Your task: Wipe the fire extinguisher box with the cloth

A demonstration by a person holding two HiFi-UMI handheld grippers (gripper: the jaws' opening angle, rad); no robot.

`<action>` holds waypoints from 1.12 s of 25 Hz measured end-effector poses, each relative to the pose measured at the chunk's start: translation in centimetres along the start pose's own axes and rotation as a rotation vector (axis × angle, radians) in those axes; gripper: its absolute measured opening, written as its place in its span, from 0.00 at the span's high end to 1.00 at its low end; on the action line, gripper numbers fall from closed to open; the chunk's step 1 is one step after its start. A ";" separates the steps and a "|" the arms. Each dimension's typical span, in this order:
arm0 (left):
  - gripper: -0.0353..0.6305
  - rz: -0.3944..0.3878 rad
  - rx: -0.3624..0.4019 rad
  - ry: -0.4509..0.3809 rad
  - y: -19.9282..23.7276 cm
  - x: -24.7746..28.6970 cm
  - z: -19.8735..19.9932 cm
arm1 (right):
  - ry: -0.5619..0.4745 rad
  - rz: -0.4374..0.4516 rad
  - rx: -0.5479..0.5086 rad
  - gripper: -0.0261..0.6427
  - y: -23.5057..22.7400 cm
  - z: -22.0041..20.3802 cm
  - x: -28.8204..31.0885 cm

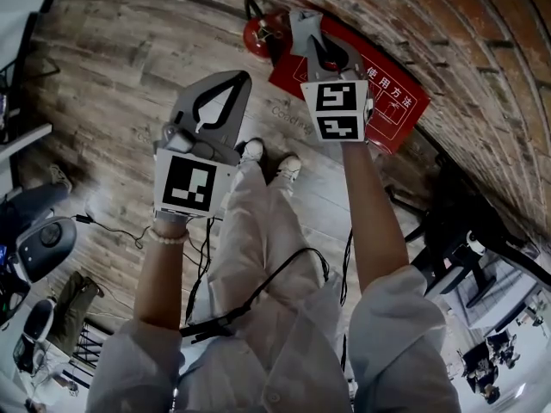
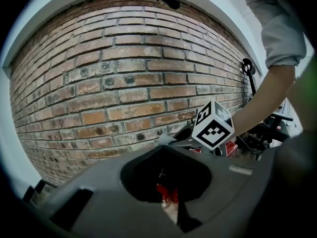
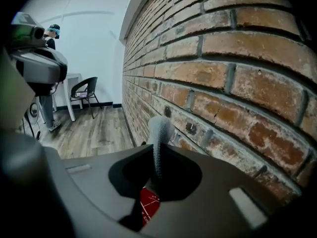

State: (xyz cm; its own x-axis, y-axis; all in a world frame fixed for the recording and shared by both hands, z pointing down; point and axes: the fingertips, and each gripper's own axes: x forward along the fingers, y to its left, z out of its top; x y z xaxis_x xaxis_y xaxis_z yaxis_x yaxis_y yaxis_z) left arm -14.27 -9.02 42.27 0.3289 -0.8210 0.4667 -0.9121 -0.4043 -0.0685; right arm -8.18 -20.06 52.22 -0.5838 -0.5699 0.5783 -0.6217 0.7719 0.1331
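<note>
Cloth [image 3: 159, 133], grey, ribbed, in right claw [image 3: 155, 156]

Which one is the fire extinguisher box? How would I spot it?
Look along the foot of the brick wall, where it meets the wooden floor. The red rectangular box sits there. Unlike the round red fire extinguisher beside it, it is flat-faced, with white writing.

The wood-plank floor [image 1: 112, 67] fills the left and centre. At upper right the red fire extinguisher box [image 1: 392, 101] rests on it (against the brick wall [image 1: 482, 50]), a red extinguisher [image 1: 261, 34] beside it. White shoes [image 1: 251, 151] stand at centre, and a black cable [image 1: 103, 224] lies at left.
</note>
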 end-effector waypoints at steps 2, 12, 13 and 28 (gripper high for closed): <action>0.95 -0.008 0.005 -0.001 -0.1 0.2 0.0 | 0.021 0.004 -0.010 0.92 0.0 -0.6 0.7; 0.95 -0.016 0.005 0.004 0.0 0.7 -0.5 | 0.164 -0.024 0.005 0.92 -0.8 -4.5 3.6; 0.95 -0.017 0.006 0.006 -0.1 0.7 -0.5 | 0.171 -0.028 0.011 0.92 -0.9 -4.7 3.7; 0.95 -0.033 0.011 -0.005 -0.6 1.3 0.1 | 0.190 -0.064 0.057 0.92 -1.8 -5.5 3.2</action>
State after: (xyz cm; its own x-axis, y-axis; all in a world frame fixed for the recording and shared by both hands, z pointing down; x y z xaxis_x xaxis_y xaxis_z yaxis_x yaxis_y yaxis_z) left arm -13.25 -9.84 42.79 0.3596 -0.8091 0.4648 -0.8980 -0.4354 -0.0631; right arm -6.07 -21.75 58.22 -0.4368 -0.5494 0.7123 -0.6859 0.7157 0.1314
